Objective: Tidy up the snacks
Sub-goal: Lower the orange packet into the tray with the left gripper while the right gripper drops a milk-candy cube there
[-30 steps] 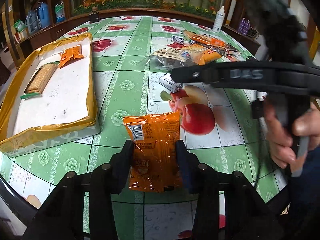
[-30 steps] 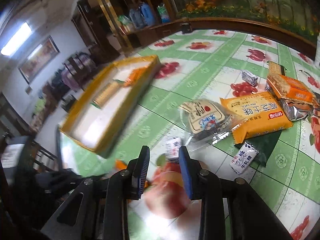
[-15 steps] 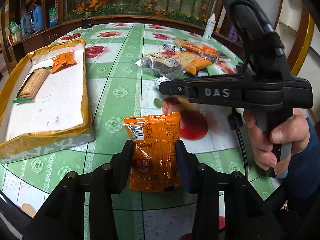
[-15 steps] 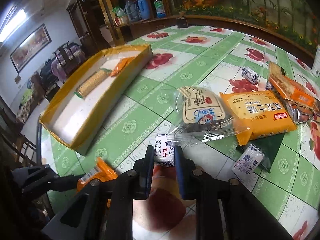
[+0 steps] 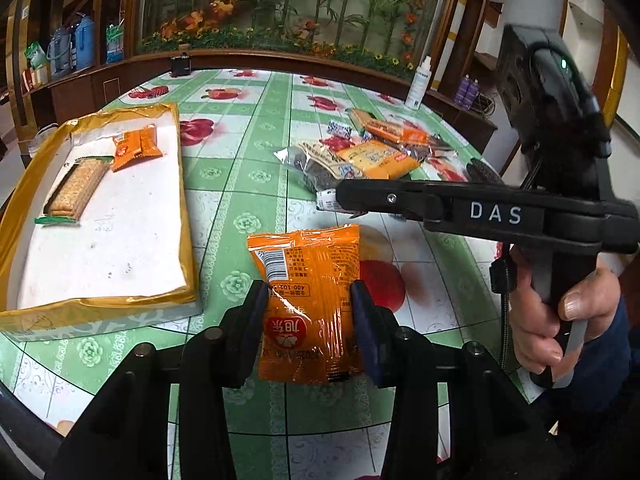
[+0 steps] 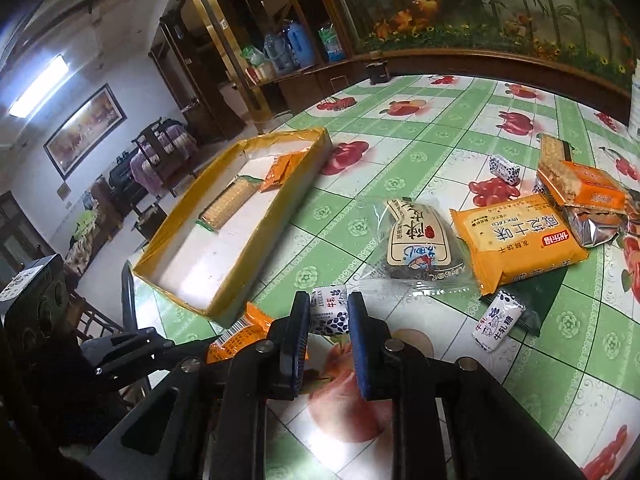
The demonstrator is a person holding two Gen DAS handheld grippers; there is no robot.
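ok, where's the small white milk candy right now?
Right wrist view: milk candy pinched in the right gripper, just in front of the clear-wrapped snack, with the yellow tray to its left.

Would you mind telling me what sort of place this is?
Probably a home dining room: a round table under a fruit-print cloth, a framed picture on the wall, and water jugs on a wooden shelf.

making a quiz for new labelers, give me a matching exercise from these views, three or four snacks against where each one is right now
Things:
1. orange snack packet
2. small white candy
3. cracker pack
4. yellow biscuit bag

Places:
A. lying in the yellow-rimmed tray
B. between the fingers of the left hand-held gripper
C. on the tablecloth in the snack pile
D. pinched in the right hand-held gripper

Pairs: 1-B, 2-D, 3-A, 4-C
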